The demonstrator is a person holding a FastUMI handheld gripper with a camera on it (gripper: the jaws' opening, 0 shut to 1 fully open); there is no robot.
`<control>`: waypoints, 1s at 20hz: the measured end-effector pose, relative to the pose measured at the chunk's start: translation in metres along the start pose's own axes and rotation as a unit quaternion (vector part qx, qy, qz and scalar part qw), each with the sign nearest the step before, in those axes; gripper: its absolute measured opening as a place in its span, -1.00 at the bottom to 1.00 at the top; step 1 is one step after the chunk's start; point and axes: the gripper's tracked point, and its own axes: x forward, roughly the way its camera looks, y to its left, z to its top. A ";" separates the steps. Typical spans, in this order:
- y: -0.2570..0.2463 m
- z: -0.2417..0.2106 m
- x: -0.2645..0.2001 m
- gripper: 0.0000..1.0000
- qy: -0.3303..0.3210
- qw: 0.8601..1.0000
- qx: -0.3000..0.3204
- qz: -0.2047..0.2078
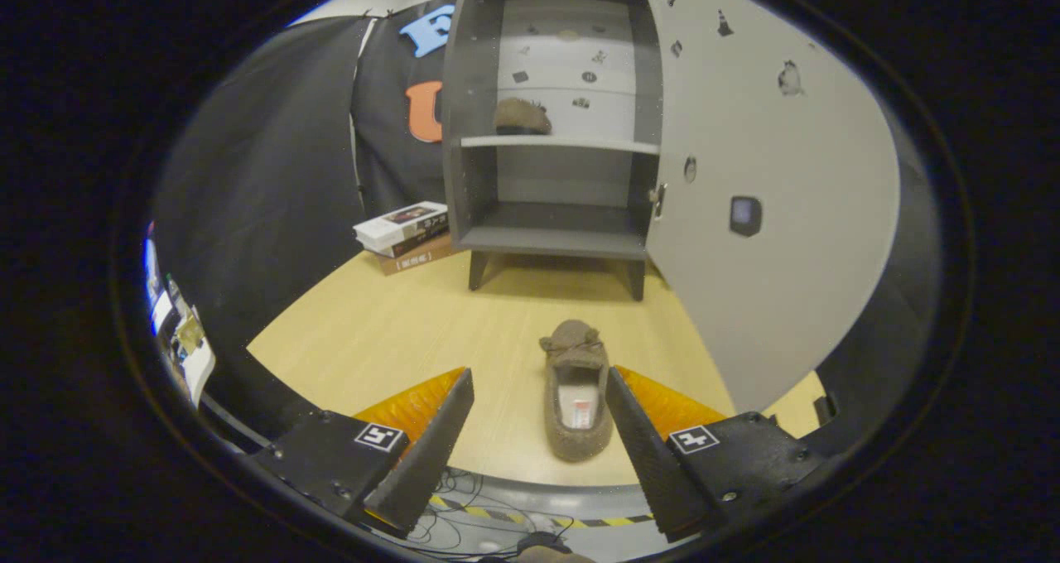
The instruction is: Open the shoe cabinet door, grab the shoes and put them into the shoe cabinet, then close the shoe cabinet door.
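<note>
Gripper (538, 397) fingers spread wide, nothing held. 1 brown slipper (577, 393) lies on the wooden table (373, 339) between the fingers, closer to the right finger (642, 439); cannot tell whether it touches that finger, and it is clearly apart from the left finger (426, 447). Toe with a small bow points away from the gripper, heel toward it; a pale label shows on the insole.

Below the fingers, past the near table edge: grey floor with a yellow-black hazard strip (530, 517) and loose dark cables (464, 497).

Ahead of the fingers, well beyond the slipper, the shoe cabinet (472, 132) stands on short legs at the far end of the table. Dark grey body, interior open to view. Its door (770, 215) is swung open toward the gripper's right, pale inner face with a few small stickers and 1 dark square knob-like piece. A second brown slipper (522, 117) sits on the middle shelf (559, 143), left of centre. Bottom shelf (551, 240) has nothing on it.

Left of the cabinet, just beside its base, a small stack of books (406, 233) lies on the table. Black cloth wall behind and to the left.
</note>
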 end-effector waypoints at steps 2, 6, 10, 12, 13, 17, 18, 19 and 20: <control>-0.004 -0.009 0.006 1.00 0.023 1.000 0.001 -0.002; -0.004 -0.019 0.022 1.00 0.057 0.998 0.014 -0.008; -0.001 -0.028 0.039 1.00 0.100 0.994 0.034 -0.001; 0.003 -0.029 0.051 1.00 0.113 0.992 0.049 0.006; 0.005 -0.031 0.058 1.00 0.120 0.992 0.050 0.010; 0.000 -0.029 0.071 0.97 0.142 0.988 0.054 0.013; -0.002 -0.028 0.072 0.96 0.143 0.988 0.047 0.010; -0.004 -0.026 0.076 0.96 0.144 0.989 0.042 0.012; -0.005 -0.028 0.078 0.96 0.151 0.988 0.036 0.015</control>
